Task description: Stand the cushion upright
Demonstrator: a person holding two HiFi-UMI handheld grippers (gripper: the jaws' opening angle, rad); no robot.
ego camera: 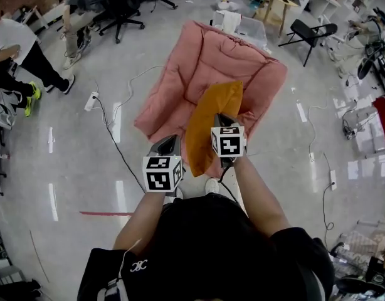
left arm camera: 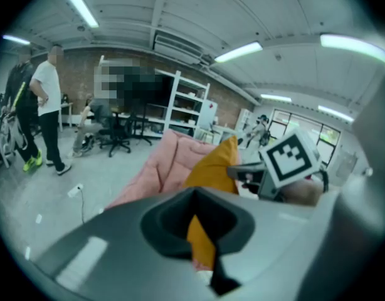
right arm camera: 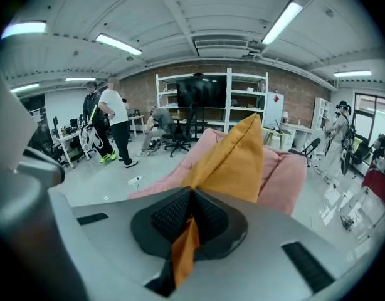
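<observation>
An orange cushion [ego camera: 211, 121] hangs tilted over the front of a pink padded armchair [ego camera: 199, 61] that sits on the floor. My left gripper [ego camera: 172, 142] is shut on the cushion's lower left edge; orange fabric [left arm camera: 200, 240] is pinched between its jaws [left arm camera: 195, 221]. My right gripper [ego camera: 221, 118] is shut on the cushion's right edge, higher up. In the right gripper view the cushion [right arm camera: 236, 162] rises to a point above the jaws [right arm camera: 189, 215], with a strip of fabric [right arm camera: 185, 249] clamped between them. The right gripper's marker cube [left arm camera: 293, 155] shows in the left gripper view.
Two people stand at the left [ego camera: 17, 49] and another sits by office chairs [ego camera: 79, 11]. A power strip [ego camera: 92, 100] and cables lie on the grey floor left of the armchair. A folding chair [ego camera: 308, 33] and bins stand behind it. White shelving [right arm camera: 211, 99] lines the brick wall.
</observation>
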